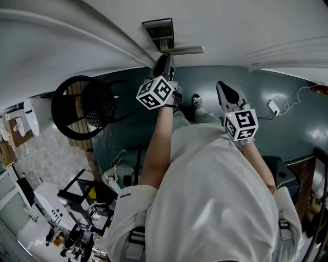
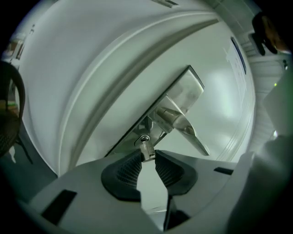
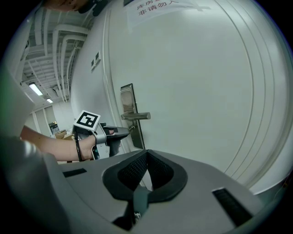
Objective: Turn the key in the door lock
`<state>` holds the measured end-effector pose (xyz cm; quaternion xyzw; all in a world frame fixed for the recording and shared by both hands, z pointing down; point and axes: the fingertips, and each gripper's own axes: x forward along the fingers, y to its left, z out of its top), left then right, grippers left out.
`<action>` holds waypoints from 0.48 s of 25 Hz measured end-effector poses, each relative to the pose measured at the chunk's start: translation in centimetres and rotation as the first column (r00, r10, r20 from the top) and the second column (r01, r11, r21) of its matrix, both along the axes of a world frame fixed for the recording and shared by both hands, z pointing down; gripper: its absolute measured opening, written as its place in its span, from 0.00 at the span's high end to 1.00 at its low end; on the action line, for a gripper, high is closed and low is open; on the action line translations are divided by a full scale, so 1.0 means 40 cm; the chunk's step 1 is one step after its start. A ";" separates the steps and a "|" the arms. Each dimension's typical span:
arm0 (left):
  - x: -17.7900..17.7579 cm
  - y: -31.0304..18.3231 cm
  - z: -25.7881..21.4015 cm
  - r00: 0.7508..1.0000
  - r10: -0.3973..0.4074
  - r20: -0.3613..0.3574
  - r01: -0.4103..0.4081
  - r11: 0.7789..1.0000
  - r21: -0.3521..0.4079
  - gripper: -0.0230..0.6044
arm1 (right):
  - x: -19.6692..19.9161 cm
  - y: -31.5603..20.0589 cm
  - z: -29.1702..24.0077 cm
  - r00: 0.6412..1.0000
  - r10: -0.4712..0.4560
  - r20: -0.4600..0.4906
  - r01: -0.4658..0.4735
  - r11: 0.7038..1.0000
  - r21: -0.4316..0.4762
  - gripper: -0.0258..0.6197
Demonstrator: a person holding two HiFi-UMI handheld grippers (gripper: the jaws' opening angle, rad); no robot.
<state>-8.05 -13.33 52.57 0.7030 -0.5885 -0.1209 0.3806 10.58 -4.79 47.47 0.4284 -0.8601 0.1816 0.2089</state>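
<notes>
Left hand-held gripper [image 2: 147,155]: clenched on the key [image 2: 146,148]. Both ribbed black pads press the flat metal head from either side. The key sits in the keyhole of the lock plate [image 2: 181,100], just below the lever handle [image 2: 183,124], on the white door [image 3: 197,82]. The key's ring hole shows just past the pad tips.

Right hand-held gripper [image 3: 145,154]: jaws together, tips touching, nothing between them. It is held off the door, well to the side of the lock, and points at bare door panel.

Head view: both forearms are extended toward the door. The left marker cube [image 1: 155,93] is close to the lock plate. The right marker cube [image 1: 241,124] is apart from it.

Other items: a paper notice [image 3: 160,7] is taped high on the door. A black mesh-backed chair [image 1: 82,107] stands on the dark floor [image 1: 256,87] to the left.

Containers: brown cardboard boxes [image 3: 59,134] far behind the left forearm; contents not discernible.
</notes>
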 end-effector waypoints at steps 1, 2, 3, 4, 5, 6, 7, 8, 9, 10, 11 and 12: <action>-0.001 0.000 0.002 0.999 -0.007 -0.053 0.007 1.000 0.001 0.81 | 0.000 0.001 0.001 1.000 0.000 0.000 0.000 1.000 0.000 0.96; -0.002 0.001 0.003 0.994 -0.013 -0.105 0.014 1.000 0.001 0.81 | 0.000 0.001 0.001 1.000 0.000 0.001 0.000 1.000 0.000 0.96; -0.002 0.001 0.005 0.988 -0.020 -0.154 0.021 1.000 0.002 0.81 | 0.000 0.000 0.001 1.000 0.001 0.001 -0.001 1.000 0.000 0.96; -0.002 0.002 0.006 0.979 -0.028 -0.203 0.028 1.000 0.001 0.81 | 0.001 0.000 0.001 1.000 0.002 0.001 -0.002 1.000 0.000 0.96; -0.001 0.002 0.006 0.965 -0.037 -0.260 0.038 0.999 0.000 0.81 | 0.001 -0.001 0.000 1.000 0.003 0.001 -0.003 1.000 -0.001 0.96; 0.001 0.002 0.005 0.944 -0.048 -0.326 0.050 0.999 -0.002 0.81 | 0.001 -0.002 -0.001 1.000 0.004 0.001 -0.004 1.000 0.000 0.96; 0.003 0.002 0.003 0.918 -0.059 -0.391 0.063 0.998 -0.003 0.81 | 0.001 -0.003 -0.002 1.000 0.005 0.001 -0.005 1.000 0.000 0.96; 0.005 0.002 0.003 0.898 -0.068 -0.435 0.073 0.997 -0.005 0.81 | 0.001 -0.004 -0.003 1.000 0.005 0.002 -0.005 1.000 0.001 0.96; 0.006 0.002 0.004 0.897 -0.072 -0.436 0.077 0.997 -0.006 0.81 | 0.001 -0.004 -0.002 1.000 0.005 0.002 -0.005 1.000 0.001 0.96; 0.006 0.002 0.006 0.920 -0.066 -0.386 0.069 0.998 -0.006 0.81 | 0.000 -0.004 -0.001 1.000 0.005 0.003 -0.005 1.000 0.002 0.96; 0.006 0.001 0.009 0.954 -0.049 -0.296 0.049 0.999 -0.009 0.81 | 0.000 -0.003 -0.001 1.000 0.005 0.004 -0.005 1.000 0.001 0.96; 0.008 0.001 0.011 0.982 -0.024 -0.187 0.022 1.000 -0.014 0.81 | 0.000 -0.002 0.000 1.000 0.005 0.004 -0.005 1.000 0.001 0.96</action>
